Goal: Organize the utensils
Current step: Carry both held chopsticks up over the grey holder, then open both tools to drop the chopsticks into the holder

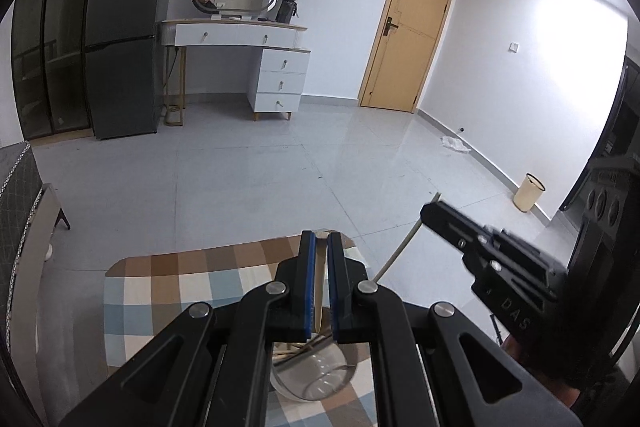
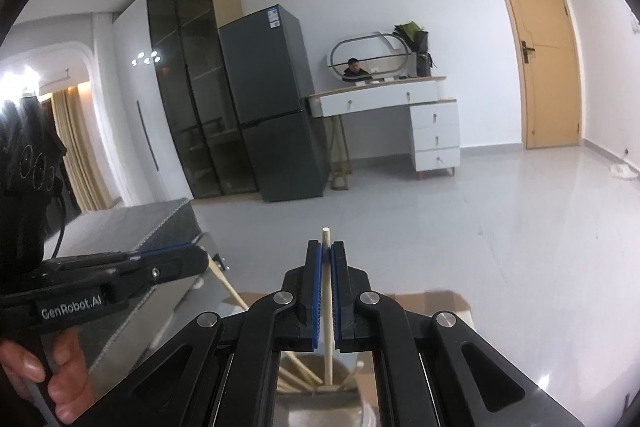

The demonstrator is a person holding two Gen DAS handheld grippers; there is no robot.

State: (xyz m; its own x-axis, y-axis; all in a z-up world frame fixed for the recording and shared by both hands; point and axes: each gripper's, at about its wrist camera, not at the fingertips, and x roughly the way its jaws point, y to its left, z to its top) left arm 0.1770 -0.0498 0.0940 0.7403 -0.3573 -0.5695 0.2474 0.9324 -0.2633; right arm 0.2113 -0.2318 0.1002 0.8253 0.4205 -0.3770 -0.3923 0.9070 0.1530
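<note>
chopsticks fill both our grippers. our left gripper (image 1: 321,243) has its blue pads clamped tight on a pale flat utensil (image 1: 320,279), likely a chopstick, which runs up between the jaws from 6 o'clock to 12 o'clock in the left wrist view. under it a clear glass holder (image 1: 320,379) stands on the checked tablecloth (image 1: 168,291), with more sticks leaning inside. our right gripper (image 2: 326,251) is likewise closed hard on a cream chopstick (image 2: 327,291); its squared tip pokes out past the fingertips at 12 o'clock, and its lower end drops toward the holder (image 2: 298,411) at 6 o'clock, where other chopsticks (image 2: 300,373) lean in a bunch. seen from the left wrist, the right gripper sits at 3 o'clock and its chopstick slants down toward 5 o'clock. seen from the right wrist, the left gripper body sits at 9 o'clock, a hand (image 2: 44,375) wrapped round its handle at 8 o'clock, its stick angling toward the centre. beyond the table lies a grey tiled floor (image 1: 280,171), with a dark fridge (image 1: 124,27) at 10 o'clock, a white dressing table (image 1: 256,63) with an oval mirror at 12 o'clock, a wooden door (image 1: 412,27) at 1 o'clock and a small bin (image 1: 529,191) at 3 o'clock.
</note>
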